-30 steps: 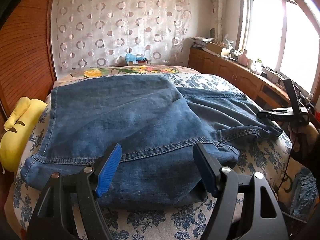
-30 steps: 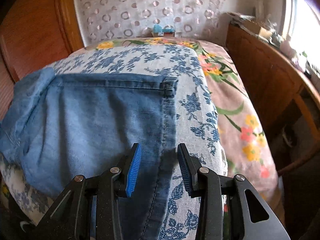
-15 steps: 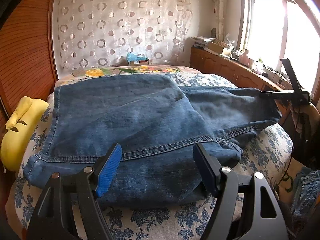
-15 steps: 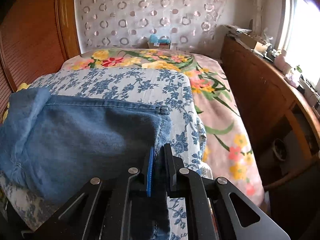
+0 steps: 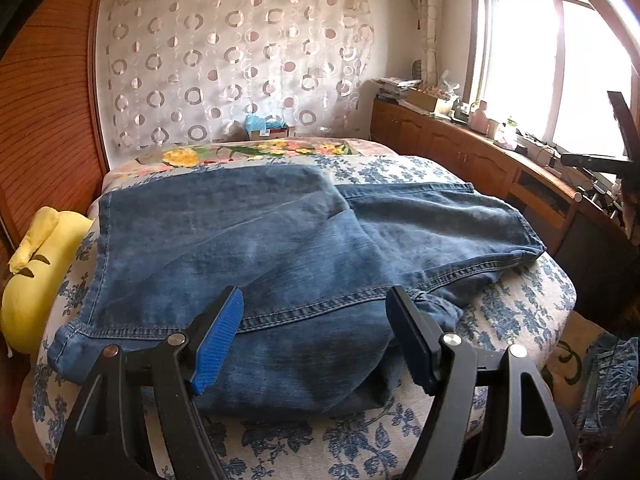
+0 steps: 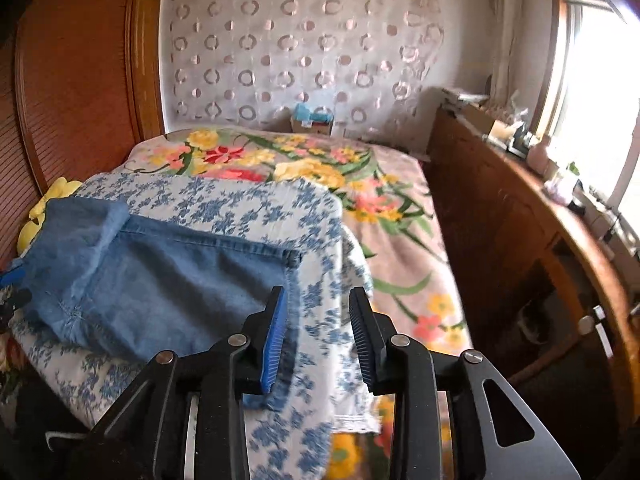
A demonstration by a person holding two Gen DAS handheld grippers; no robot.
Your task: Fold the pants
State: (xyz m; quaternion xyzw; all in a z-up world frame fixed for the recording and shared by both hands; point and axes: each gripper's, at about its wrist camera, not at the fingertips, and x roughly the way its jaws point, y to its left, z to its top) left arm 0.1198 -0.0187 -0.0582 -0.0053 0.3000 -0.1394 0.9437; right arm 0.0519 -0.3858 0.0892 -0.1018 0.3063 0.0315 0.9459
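Blue jeans (image 5: 260, 240) lie spread over a bed's blue-flowered cover (image 5: 340, 440), one leg folded across and the other reaching right. Low over the jeans' near edge, my left gripper (image 5: 316, 300) stands open, with nothing between its pads. In the right wrist view the jeans (image 6: 180, 280) lie left of my right gripper (image 6: 318, 300). Its jaws are opening. A blurred strip of denim hem runs down beside the left pad (image 6: 276, 340), and only the cover shows in the gap. The left wrist view shows the right gripper (image 5: 592, 158) raised at the far right, clear of the leg's end.
A yellow plush toy (image 5: 36, 264) sits at the bed's left edge against a wooden panel (image 5: 44, 120). A cluttered low wooden cabinet (image 5: 460, 152) runs along the right under the window. A bright flowered blanket (image 6: 320, 168) covers the far bed. More denim (image 5: 608, 380) lies at lower right.
My right gripper shut on the leg's hem, lifted and drew it rightwards, then rose and opened; the leg now rests stretched on the cover. The left gripper kept still.
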